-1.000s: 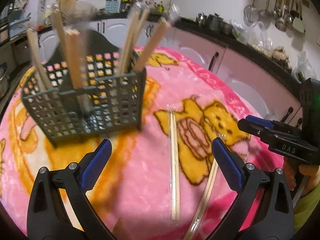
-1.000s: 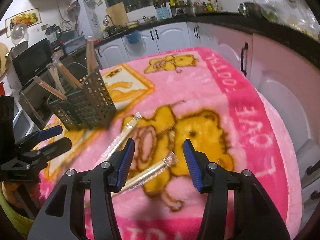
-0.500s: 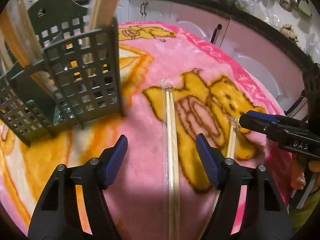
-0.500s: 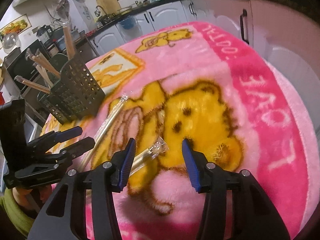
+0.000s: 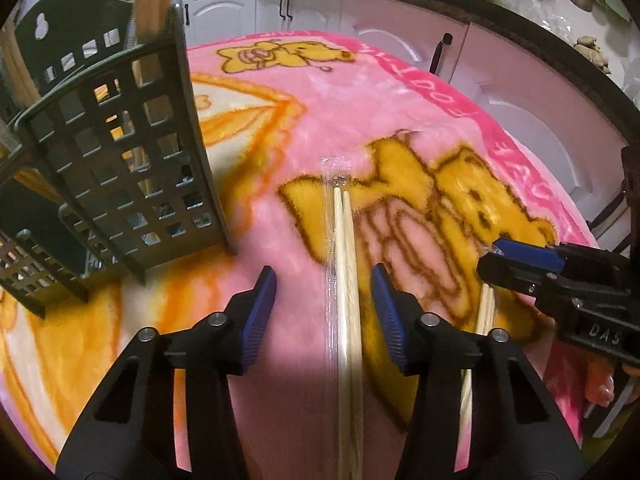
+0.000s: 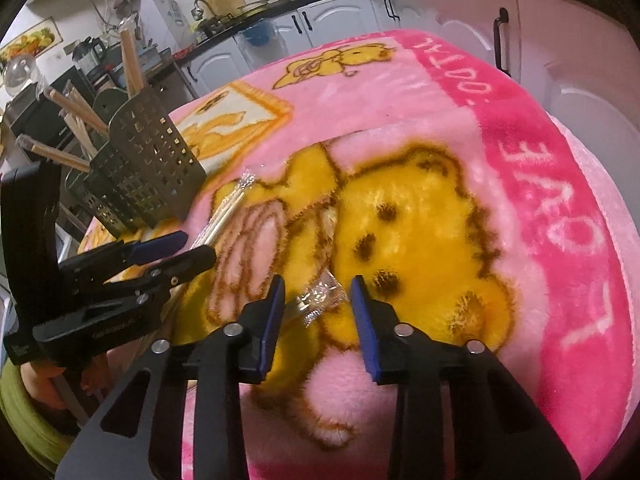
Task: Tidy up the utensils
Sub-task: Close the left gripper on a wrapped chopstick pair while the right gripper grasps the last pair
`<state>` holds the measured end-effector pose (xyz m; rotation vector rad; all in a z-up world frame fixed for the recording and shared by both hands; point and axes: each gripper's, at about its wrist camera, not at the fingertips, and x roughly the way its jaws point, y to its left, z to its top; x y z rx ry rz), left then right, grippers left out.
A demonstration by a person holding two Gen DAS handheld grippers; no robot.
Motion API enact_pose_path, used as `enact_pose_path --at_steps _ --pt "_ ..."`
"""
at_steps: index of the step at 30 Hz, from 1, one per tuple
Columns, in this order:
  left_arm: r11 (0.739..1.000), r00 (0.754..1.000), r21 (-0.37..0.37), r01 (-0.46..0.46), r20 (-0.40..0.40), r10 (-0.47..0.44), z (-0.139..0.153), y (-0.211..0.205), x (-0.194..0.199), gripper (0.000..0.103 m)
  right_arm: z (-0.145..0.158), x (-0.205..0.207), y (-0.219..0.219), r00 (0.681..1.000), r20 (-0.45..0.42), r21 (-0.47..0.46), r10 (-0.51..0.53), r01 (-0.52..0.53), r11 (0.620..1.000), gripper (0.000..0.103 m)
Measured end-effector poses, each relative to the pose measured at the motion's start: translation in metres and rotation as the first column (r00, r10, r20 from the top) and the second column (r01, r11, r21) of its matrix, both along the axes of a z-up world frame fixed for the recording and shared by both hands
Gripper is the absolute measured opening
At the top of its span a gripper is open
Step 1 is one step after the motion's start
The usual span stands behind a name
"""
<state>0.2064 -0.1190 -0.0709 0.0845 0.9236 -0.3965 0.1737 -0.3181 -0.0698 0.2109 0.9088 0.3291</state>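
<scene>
A wrapped pair of wooden chopsticks (image 5: 346,280) lies on the pink bear blanket (image 5: 360,92). My left gripper (image 5: 324,276) is open and straddles this pair, its fingers low on either side. A second wrapped pair (image 5: 482,312) lies to the right; its clear wrapper end (image 6: 322,294) sits between the open fingers of my right gripper (image 6: 318,284). The right gripper also shows in the left wrist view (image 5: 532,264). A dark mesh utensil holder (image 5: 120,160) with several chopsticks stands at the left, also in the right wrist view (image 6: 144,168).
The blanket-covered table drops off at the right edge (image 6: 592,184), with pink cabinet doors (image 5: 520,92) beyond. A kitchen counter (image 6: 256,12) with appliances runs along the back. The left gripper shows at the left of the right wrist view (image 6: 160,256).
Both grippers have moved forward and down. The left one now straddles the first chopstick pair and the right one has closed in on the second pair's wrapper end. Both jaws have narrowed somewhat.
</scene>
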Motion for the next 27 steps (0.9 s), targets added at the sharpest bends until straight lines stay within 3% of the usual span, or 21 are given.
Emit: enact_pose_path --at_steps 3,4,9,16,23,27 --pt "1.000 1.000 -0.002 -0.005 -0.005 0.005 -0.001 -0.001 0.004 0.031 0.000 -0.002 0.002 1.000 0.007 0.027 0.014 -0.014 1.000 0.008" --pt "1.000 1.000 -0.001 -0.007 -0.005 0.007 -0.001 0.000 0.004 0.029 0.000 -0.003 0.003 1.000 0.012 0.030 0.012 -0.012 0.999 0.007" --pt "1.000 1.000 0.004 -0.009 -0.007 0.010 0.000 0.004 0.003 0.016 0.009 -0.005 0.003 0.999 0.046 0.061 0.004 -0.007 0.998 0.005" --pt "0.999 0.999 -0.042 -0.014 -0.038 0.012 0.002 0.019 0.000 0.006 0.029 -0.010 0.000 0.994 0.109 0.073 -0.009 0.001 0.997 0.004" --pt "0.992 0.997 -0.128 -0.021 -0.076 0.012 0.010 0.035 -0.013 0.003 0.048 -0.012 0.005 0.987 0.158 0.073 -0.001 -0.011 0.997 0.004" --pt "0.987 1.000 -0.159 -0.011 -0.021 0.007 0.030 0.038 -0.028 0.003 0.060 -0.015 0.010 0.981 0.193 0.066 0.009 -0.022 0.998 0.004"
